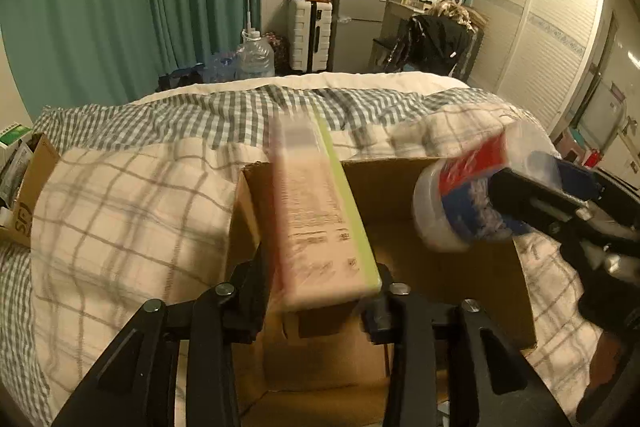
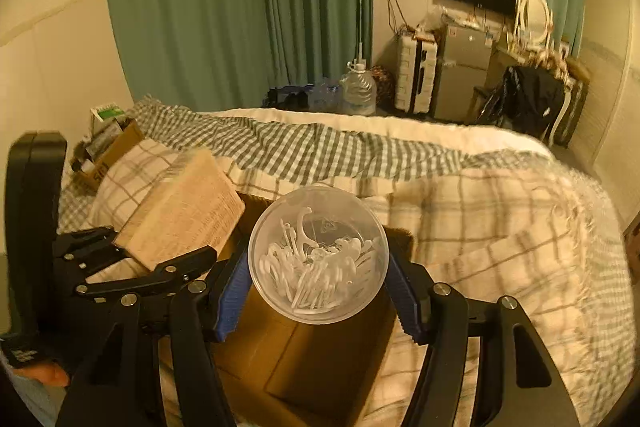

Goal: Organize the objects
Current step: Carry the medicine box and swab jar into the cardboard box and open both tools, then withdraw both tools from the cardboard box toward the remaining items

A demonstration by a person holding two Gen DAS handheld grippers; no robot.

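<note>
Over on the left, the left gripper [image 1: 320,291] has its jaws clamped on a long pink box with a green edge [image 1: 320,219], held above the open cardboard box [image 1: 400,187] on the bed [image 1: 120,211]. To the right, the right gripper [image 2: 318,291] grips a clear round tub of floss picks [image 2: 318,259], also over the carton.

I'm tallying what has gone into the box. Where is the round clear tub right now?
The round clear tub sits between the right gripper pads, held above the open cardboard box on the bed, right of the pink carton.
</note>
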